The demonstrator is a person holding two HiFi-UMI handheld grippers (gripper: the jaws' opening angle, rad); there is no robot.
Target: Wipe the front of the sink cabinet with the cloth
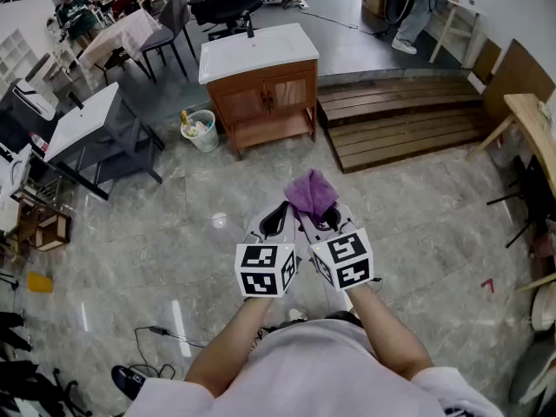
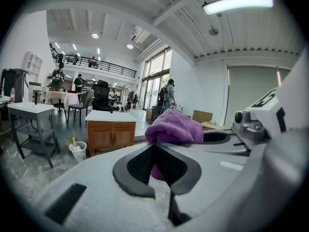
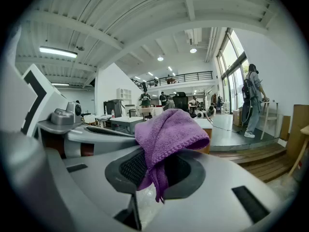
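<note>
The sink cabinet (image 1: 265,94) is wooden with a white basin top and stands well ahead of me across the floor; the left gripper view shows it far off too (image 2: 111,134). A purple cloth (image 1: 311,194) is bunched up at the tip of my right gripper (image 1: 332,219), which is shut on it. In the right gripper view the cloth (image 3: 166,134) drapes over the pads and hides most of the cabinet. My left gripper (image 1: 276,220) is held close beside the right one, its jaws shut with nothing in them. The cloth (image 2: 175,128) shows just behind its tips.
A white waste bin (image 1: 201,130) stands left of the cabinet. Wooden steps (image 1: 400,115) lie to its right. A grey stand with a white top (image 1: 87,129) is at the left, and a cable (image 1: 165,333) trails on the marble floor near my feet. People stand far back.
</note>
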